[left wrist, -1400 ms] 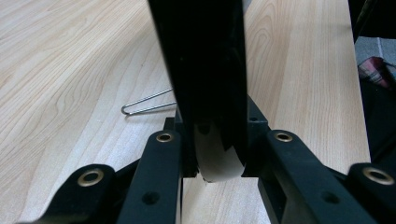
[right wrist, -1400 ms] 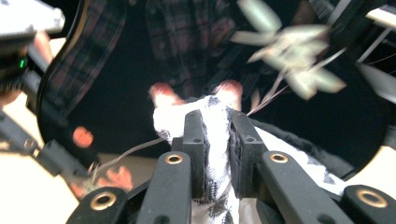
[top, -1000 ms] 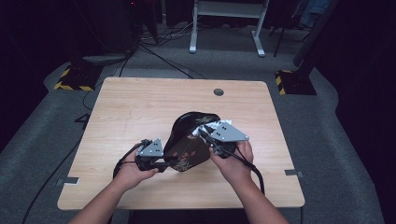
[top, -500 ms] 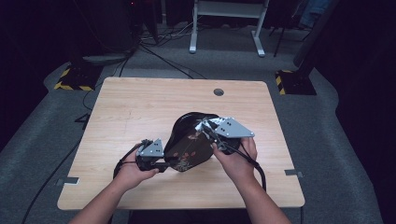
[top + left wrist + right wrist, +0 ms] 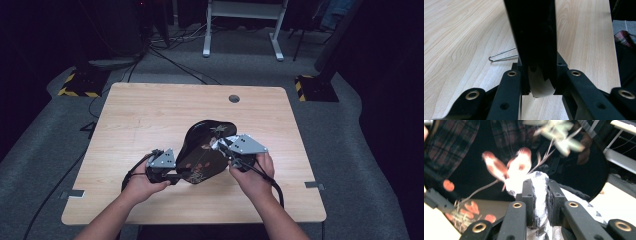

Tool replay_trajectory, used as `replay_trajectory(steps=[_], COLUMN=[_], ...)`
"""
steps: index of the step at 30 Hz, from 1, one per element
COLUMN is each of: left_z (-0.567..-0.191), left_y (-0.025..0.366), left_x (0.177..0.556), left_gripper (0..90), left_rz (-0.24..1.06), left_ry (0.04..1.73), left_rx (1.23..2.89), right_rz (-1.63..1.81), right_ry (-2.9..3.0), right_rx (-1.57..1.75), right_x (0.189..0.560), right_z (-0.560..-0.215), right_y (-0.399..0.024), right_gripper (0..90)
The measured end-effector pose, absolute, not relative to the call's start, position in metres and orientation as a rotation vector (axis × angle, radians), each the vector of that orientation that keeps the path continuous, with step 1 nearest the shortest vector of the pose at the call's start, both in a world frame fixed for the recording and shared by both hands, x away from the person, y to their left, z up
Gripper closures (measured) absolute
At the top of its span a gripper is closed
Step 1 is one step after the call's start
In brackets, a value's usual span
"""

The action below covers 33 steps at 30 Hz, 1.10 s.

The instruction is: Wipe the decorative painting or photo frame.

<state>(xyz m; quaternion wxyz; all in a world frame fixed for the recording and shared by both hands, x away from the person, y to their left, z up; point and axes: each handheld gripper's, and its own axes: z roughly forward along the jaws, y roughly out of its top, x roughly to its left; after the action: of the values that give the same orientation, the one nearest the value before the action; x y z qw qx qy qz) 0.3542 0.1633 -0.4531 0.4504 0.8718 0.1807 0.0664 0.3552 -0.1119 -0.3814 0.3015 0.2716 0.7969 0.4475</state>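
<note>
Black tray tilted on bench: your left hand-held gripper clamps its edge, right hand-held gripper pinches white cloth against it.

A glossy black lacquered tray with a painted pattern of reddish blossoms and pale leaves on thin stems was held tilted up off the wooden table, its near-left edge low and its far, rounded edge raised. Its rim showed edge-on as a thick black band rising from a paler, rounded lower edge. A white cloth with dark speckles was bunched into a wad and pressed against the tray's shiny decorated face, which mirrored a plaid sleeve.
</note>
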Motion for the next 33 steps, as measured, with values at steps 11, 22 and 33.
replay_trajectory(steps=[11,22,33], left_z=[-0.453,-0.453,-0.453], left_y=[0.163,0.162,0.162], left_x=[0.354,0.354,0.354], left_gripper=[75.5,74.9,75.1], left_rz=[0.167,0.169,0.159], left_ry=[0.443,0.44,0.436], left_rx=[2.158,2.158,2.161], right_rz=[1.216,1.174,1.227], right_ry=[2.063,2.125,2.045], right_rx=[0.713,0.756,0.746], right_x=[0.357,0.357,0.36], right_z=[-0.367,-0.389,-0.365], right_y=[-0.114,-0.118,-0.122], right_gripper=[79.8,79.7,79.7])
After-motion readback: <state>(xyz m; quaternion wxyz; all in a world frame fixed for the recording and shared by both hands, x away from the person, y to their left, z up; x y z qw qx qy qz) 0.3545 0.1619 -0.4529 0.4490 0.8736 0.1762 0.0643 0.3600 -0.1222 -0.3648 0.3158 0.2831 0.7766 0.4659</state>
